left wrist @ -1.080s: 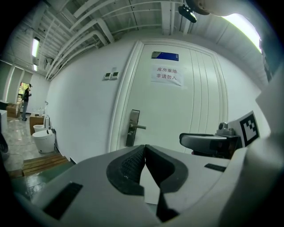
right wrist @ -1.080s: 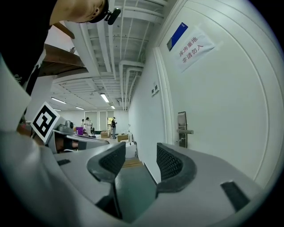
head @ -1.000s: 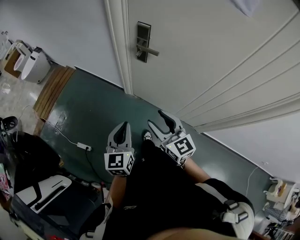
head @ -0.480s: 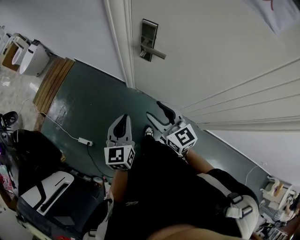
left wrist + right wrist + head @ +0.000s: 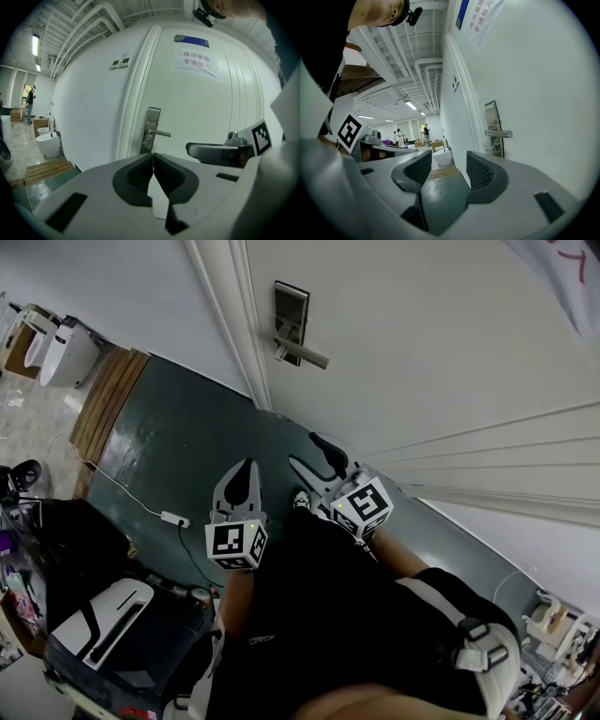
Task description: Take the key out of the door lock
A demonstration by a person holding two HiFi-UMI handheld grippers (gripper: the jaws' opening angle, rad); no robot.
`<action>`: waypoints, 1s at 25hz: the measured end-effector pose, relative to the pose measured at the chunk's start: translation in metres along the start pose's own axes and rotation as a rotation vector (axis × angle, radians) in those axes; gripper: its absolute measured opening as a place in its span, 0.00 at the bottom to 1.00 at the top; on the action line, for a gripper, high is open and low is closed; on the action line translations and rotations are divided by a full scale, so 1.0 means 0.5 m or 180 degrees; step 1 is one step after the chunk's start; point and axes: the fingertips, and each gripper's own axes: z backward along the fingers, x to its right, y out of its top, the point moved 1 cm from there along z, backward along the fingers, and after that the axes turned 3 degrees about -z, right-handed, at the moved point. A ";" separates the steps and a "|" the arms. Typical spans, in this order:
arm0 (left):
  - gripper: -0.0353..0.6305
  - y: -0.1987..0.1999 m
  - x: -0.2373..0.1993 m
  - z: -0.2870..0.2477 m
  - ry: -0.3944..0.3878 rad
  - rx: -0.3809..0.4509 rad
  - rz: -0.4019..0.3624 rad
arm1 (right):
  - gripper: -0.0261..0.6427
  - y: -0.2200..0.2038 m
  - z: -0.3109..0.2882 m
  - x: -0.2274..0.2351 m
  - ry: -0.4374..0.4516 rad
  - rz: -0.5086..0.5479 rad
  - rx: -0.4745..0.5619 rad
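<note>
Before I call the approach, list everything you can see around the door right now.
door: one, white, straight ahead
lock plate: one, silver, at the door's left edge
lever handle: one, silver, on the lock plate
key: too small to make out
paper sign: one, white, high on the door
floor: dark green
wooden platform: one, brown, by the wall left of the door
toilets: two, white, beyond the platform
power strip: one, white, on the floor with its cable
left gripper: grey, jaws together, empty, low before the door
right gripper: grey, jaws apart, empty, beside the left one
</note>
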 end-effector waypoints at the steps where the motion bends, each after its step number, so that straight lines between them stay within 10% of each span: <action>1: 0.09 -0.001 -0.002 -0.013 -0.0003 -0.0030 0.0024 | 0.40 -0.001 -0.006 0.008 0.0019 -0.0038 0.0011; 25: 0.09 0.048 -0.134 -0.264 -0.0255 -0.0157 -0.0072 | 0.39 -0.025 -0.167 0.178 -0.0344 -0.0502 -0.0055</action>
